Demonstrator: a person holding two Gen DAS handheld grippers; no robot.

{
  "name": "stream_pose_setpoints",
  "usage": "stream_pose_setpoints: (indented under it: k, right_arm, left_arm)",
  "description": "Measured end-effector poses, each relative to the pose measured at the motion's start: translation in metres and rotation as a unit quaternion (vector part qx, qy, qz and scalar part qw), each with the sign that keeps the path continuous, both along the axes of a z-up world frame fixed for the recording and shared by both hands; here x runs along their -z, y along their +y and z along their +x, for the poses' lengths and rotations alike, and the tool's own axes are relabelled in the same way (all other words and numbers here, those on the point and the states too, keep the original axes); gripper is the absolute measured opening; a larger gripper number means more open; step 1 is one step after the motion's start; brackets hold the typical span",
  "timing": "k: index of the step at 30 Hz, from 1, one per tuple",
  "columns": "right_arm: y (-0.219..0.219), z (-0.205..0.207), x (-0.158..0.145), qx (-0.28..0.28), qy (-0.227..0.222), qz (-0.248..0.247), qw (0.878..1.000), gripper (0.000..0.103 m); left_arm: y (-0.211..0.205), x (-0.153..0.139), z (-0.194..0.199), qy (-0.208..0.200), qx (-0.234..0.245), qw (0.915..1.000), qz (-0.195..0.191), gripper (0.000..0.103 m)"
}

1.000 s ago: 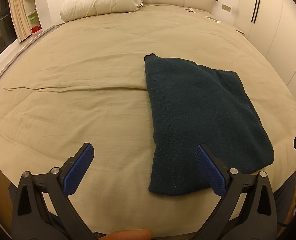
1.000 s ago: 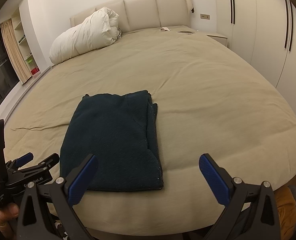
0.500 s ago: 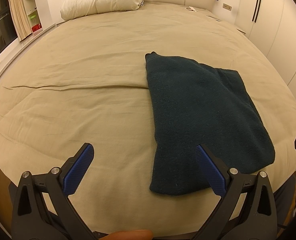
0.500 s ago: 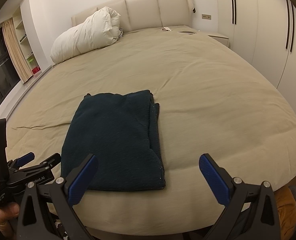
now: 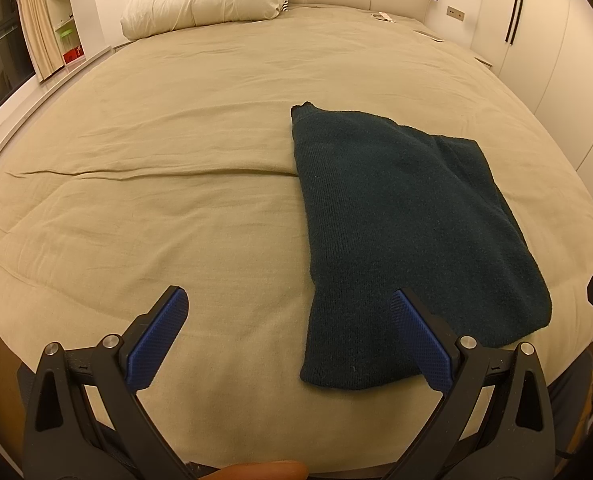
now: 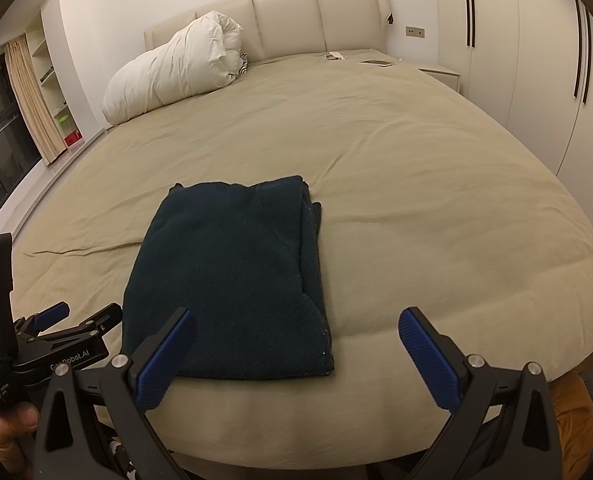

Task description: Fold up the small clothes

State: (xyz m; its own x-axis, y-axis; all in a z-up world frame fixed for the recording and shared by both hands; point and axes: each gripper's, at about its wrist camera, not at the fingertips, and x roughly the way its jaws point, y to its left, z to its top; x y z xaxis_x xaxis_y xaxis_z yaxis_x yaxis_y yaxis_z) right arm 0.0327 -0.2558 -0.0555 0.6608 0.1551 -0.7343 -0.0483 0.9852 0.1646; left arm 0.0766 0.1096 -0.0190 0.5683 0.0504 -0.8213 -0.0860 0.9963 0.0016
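A dark teal knit garment (image 5: 400,232) lies folded in a flat rectangle on the beige bed (image 5: 176,200), near its front edge. It also shows in the right wrist view (image 6: 232,276). My left gripper (image 5: 288,320) is open and empty, held above the bed's front edge, to the left of the garment. My right gripper (image 6: 296,340) is open and empty, above the front edge at the garment's near right corner. The left gripper also shows in the right wrist view (image 6: 72,316), low at the left.
A rolled white duvet (image 6: 176,68) lies at the bed's far left by the padded headboard (image 6: 288,20). Small flat items (image 6: 376,62) lie at the far right. Wardrobe doors (image 6: 536,60) stand to the right, shelves and a curtain (image 6: 28,104) to the left.
Both grippers have drifted back and up very slightly. The garment has not moved.
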Motion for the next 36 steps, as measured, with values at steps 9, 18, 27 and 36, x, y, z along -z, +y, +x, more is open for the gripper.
stream_pose_setpoints:
  k: [9,18,27,36]
  right_arm:
    - [0.0006,-0.0001,0.0005,0.0,0.0,0.0,1.0,0.103]
    - [0.0011,-0.0004,0.0006,0.0,0.001,0.001,1.0,0.103]
    - [0.0013,-0.0009,0.0013,0.0,0.001,0.001,1.0,0.103]
    - [0.0025,-0.0021,0.0024,0.0,0.002,0.001,1.0,0.103]
  left_arm:
    - [0.0013,0.0029,-0.0016,0.002,0.0,1.0,0.0,0.103]
    - [0.0016,0.0034,-0.002,0.003,0.001,1.0,0.0,0.103]
    - [0.0018,0.0039,-0.0024,0.003,0.0,1.0,0.0,0.103]
    - [0.002,0.0035,-0.0019,0.003,0.001,1.0,0.0,0.103]
